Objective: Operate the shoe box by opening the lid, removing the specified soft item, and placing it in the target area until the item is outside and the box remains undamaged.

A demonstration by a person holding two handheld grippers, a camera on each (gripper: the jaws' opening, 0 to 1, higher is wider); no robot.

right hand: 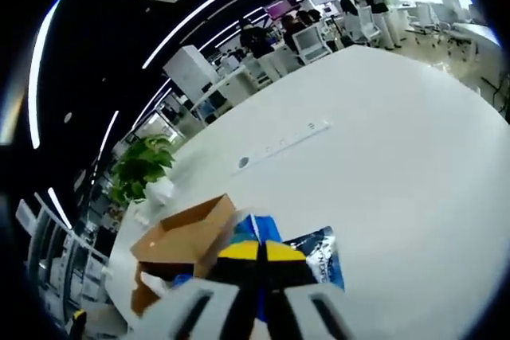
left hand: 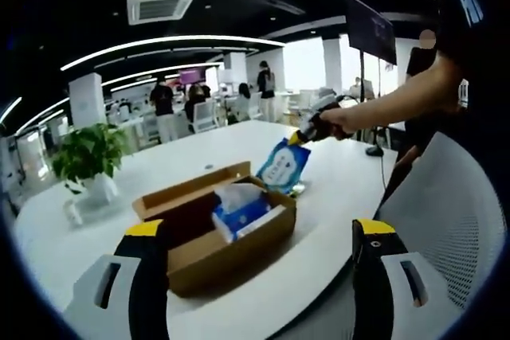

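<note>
Left gripper view, white table [left hand: 335, 173], open office

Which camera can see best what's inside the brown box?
The left gripper view. It looks down into the open shoe box, showing a blue tissue pack and something dark beside it. The right gripper view shows the box from farther back, low at the edge, partly behind the right gripper's fingers, its inside mostly hidden.

An open-plan office. A large white table [left hand: 335, 173] fills the foreground, with a potted plant [left hand: 86, 157] on its far edge. Behind the table stand rows of desks with monitors and office chairs [left hand: 203, 115], where several people [left hand: 163, 105] stand or sit. Above it hang long curved light strips [left hand: 159, 44] and a ceiling air-conditioning vent [left hand: 159, 5]. A wall screen [left hand: 370, 29] hangs beside the table.
</note>
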